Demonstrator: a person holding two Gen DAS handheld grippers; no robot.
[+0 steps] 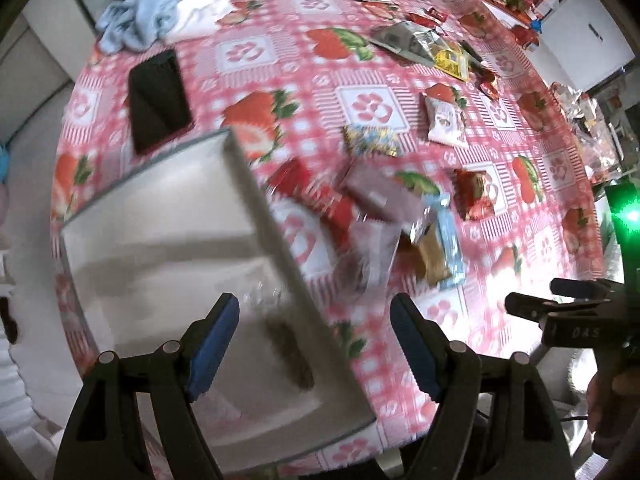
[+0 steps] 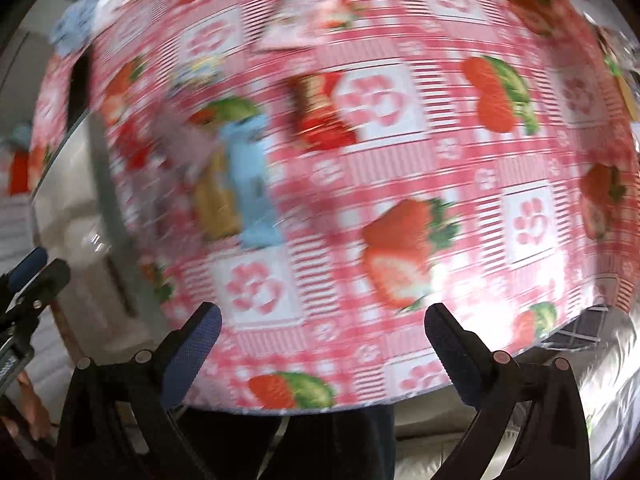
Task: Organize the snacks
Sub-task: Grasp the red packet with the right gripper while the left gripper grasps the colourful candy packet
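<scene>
Pink-and-white checked tablecloth (image 1: pixel 304 80) printed with strawberries covers the round table in both views. Low in the left wrist view, the left gripper (image 1: pixel 314 344) has its 2 blue-padded fingers spread wide with nothing between them; it hangs over the near right edge of a white tray (image 1: pixel 160 220) that fills the lower left of that frame. The tray's compartments look bare apart from a dark smear near its lower right corner, too blurred to identify. Just right of the tray, at the centre of the frame, lies a blurred pile of snack packets (image 1: pixel 376 216) in red, pink, light blue and gold. Beyond it, toward the upper right, sit single packets well apart from each other: a yellow-blue one (image 1: pixel 370 140), a white one (image 1: pixel 444 120), a red one (image 1: pixel 476 194) and a silver one (image 1: pixel 404 38). A black phone (image 1: pixel 158 100) lies at the upper left, with crumpled blue and white cloths (image 1: pixel 160 16) beyond it.

The right wrist view is heavily motion-blurred. Its right gripper (image 2: pixel 322 330) is likewise spread wide and holds nothing, above the table's near edge. The same pile (image 2: pixel 236 184) appears at the left centre of that frame
</scene>
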